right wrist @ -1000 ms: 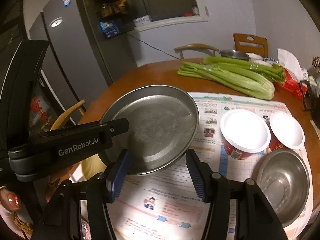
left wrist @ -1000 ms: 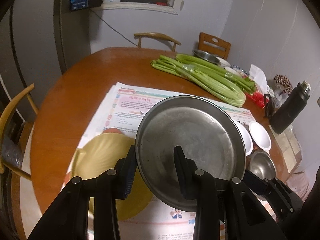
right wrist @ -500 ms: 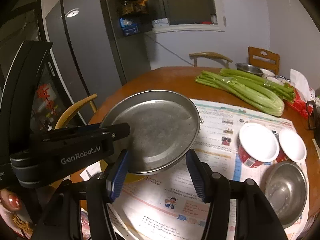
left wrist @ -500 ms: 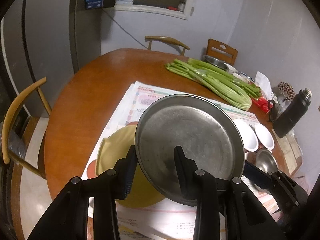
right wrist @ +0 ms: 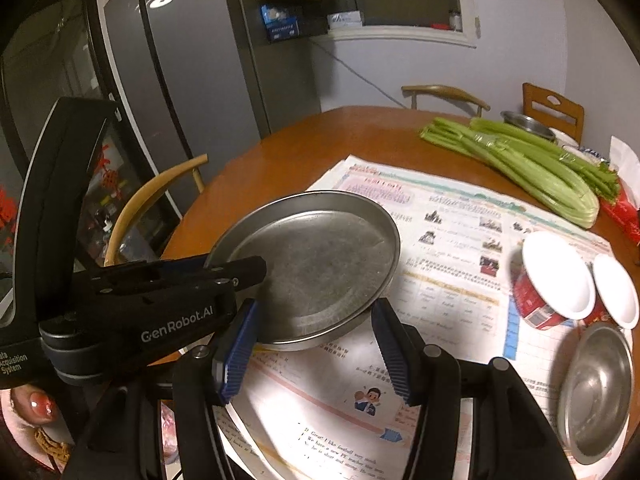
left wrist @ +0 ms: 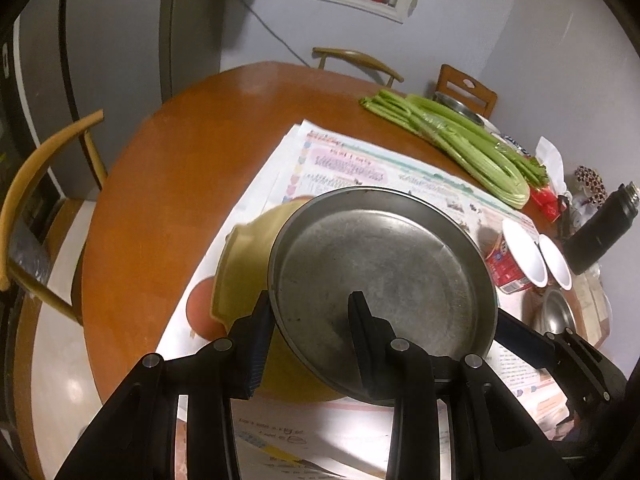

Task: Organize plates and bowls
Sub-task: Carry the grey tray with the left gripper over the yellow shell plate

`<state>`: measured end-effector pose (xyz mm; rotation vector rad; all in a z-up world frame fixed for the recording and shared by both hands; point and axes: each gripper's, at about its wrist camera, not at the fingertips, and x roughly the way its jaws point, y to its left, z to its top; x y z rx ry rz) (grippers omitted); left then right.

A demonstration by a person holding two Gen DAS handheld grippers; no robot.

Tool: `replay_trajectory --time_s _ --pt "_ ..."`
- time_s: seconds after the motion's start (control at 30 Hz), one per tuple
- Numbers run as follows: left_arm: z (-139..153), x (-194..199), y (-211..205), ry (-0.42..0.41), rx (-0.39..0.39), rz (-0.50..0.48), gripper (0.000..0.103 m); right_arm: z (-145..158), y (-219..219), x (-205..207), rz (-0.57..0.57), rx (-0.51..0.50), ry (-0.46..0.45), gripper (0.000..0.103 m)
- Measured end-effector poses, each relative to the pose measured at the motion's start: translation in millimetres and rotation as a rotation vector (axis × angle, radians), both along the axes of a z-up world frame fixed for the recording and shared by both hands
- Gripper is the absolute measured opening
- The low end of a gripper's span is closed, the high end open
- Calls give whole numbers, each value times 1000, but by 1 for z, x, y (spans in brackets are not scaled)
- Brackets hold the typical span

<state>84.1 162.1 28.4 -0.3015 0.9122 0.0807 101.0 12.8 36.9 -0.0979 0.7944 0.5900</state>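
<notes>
Now my left tongs [left wrist: 308, 320] clamped on steel plate [left wrist: 380, 280] rim, plate above yellow plate [left wrist: 244, 256] on bench [left wrist: 168, 168], my right tongs [right wrist: 312, 344] narrow, holding nothing.

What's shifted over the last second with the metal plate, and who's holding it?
The left gripper has carried the metal plate down toward the yellow plate on the newspaper; it now overlaps more of it. The right gripper has followed, fingers either side of the near rim, not visibly gripping. Unchanged: the left grip on the rim, the white-rimmed cups, the steel bowl and the celery.
</notes>
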Motion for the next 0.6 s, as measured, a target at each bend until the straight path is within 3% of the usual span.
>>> replay_trajectory --time_s 0.27,0.6 --pt "-22 4 9 38 -2 25 37 -21 11 8 25 -21 45 58" --pt "-24 7 11 24 24 34 37 -37 19 16 30 -39 70 58"
